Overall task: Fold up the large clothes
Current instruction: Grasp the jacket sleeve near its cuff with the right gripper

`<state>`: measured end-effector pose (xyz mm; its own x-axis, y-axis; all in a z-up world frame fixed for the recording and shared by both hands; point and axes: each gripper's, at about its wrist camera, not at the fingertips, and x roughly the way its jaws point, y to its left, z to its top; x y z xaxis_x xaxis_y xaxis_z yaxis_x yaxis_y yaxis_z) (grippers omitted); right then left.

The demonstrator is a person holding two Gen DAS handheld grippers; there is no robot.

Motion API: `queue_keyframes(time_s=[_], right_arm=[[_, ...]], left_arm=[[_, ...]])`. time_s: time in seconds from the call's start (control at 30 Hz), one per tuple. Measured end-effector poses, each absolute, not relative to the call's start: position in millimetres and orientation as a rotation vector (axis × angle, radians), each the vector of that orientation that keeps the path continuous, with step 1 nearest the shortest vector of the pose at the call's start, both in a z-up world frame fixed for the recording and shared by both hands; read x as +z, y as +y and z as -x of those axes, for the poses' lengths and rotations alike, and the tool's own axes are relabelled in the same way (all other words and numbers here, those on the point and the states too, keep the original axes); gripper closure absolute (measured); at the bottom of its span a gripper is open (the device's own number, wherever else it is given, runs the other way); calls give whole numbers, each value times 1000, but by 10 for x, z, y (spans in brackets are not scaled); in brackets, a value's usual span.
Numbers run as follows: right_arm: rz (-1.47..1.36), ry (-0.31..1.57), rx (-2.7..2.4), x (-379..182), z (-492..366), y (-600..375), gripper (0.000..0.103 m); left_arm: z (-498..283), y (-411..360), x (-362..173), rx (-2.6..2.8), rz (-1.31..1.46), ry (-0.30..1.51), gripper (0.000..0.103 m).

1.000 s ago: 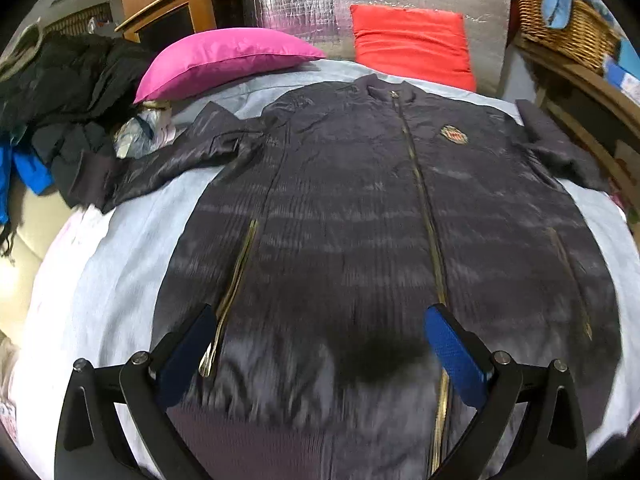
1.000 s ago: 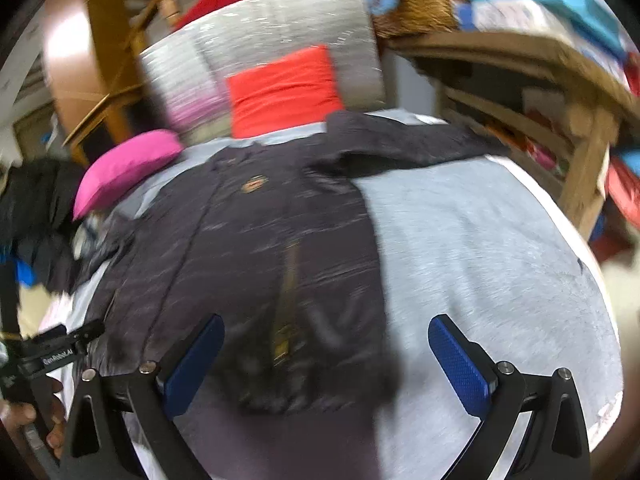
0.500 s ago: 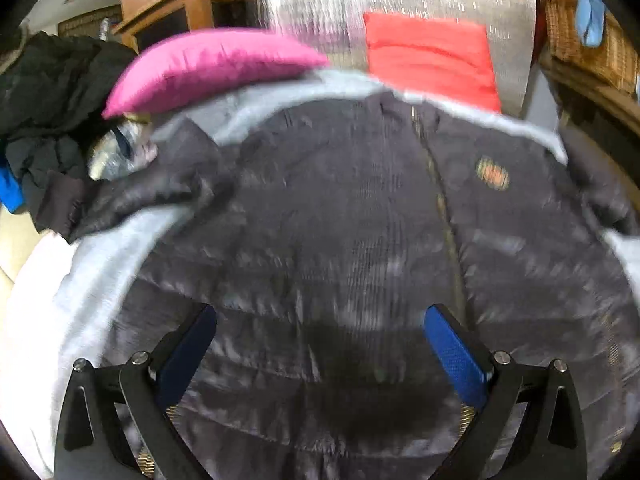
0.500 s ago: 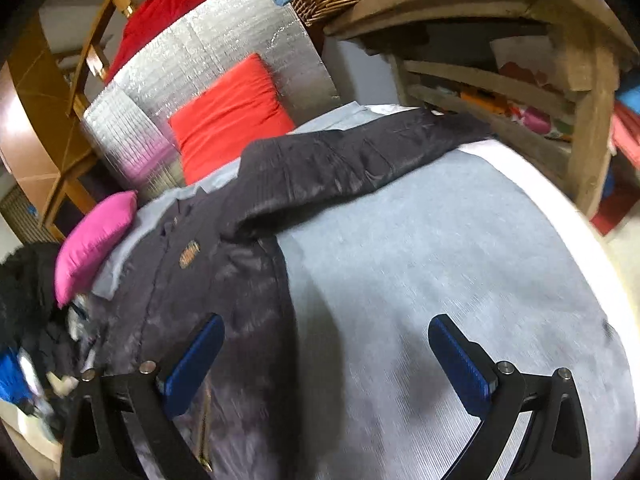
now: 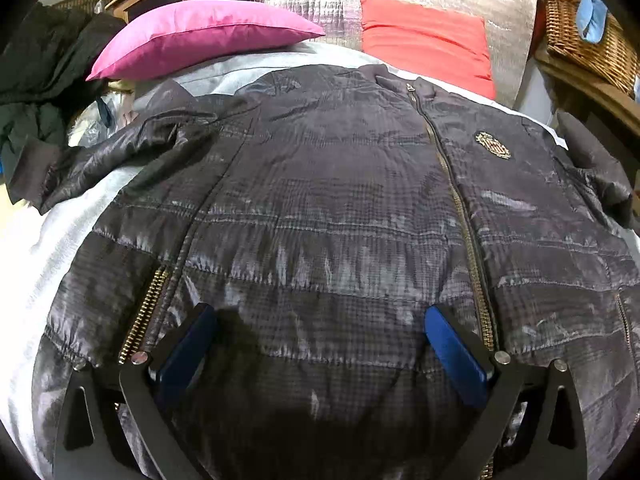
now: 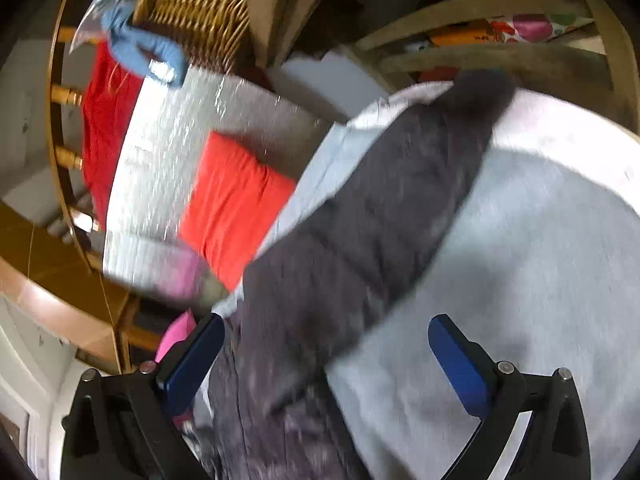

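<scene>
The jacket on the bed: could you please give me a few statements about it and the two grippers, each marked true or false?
1. The jacket lies front up with its centre zip closed. True.
2. The left gripper is shut on the jacket's hem. False: its fingers stand wide apart over the fabric, holding nothing.
3. A pink pillow lies beyond the jacket's shoulder. True.
4. The sleeve in the right wrist view is folded across the chest. False: it stretches outward over the grey sheet.
5. The right gripper is open. True.
</scene>
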<state>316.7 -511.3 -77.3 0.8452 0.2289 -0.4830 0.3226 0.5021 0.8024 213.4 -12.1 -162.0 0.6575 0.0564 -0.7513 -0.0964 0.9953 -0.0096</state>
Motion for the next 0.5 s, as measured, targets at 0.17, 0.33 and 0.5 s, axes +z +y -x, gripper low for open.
queue_keyframes(time_s=[0.17, 0.33, 0.5], right_arm=[[-1135, 617, -135, -1026, -3503, -5368, 8], [-1139, 617, -209, -1183, -3687, -5555, 13], [-968, 763, -290, -1166, -4081, -5601, 81]], left_arm=[[-2120, -118, -1637, 97, 41, 833, 0], [-2112, -120, -1648, 99, 44, 826, 0], [-2104, -113, -1651, 104, 45, 820, 0]])
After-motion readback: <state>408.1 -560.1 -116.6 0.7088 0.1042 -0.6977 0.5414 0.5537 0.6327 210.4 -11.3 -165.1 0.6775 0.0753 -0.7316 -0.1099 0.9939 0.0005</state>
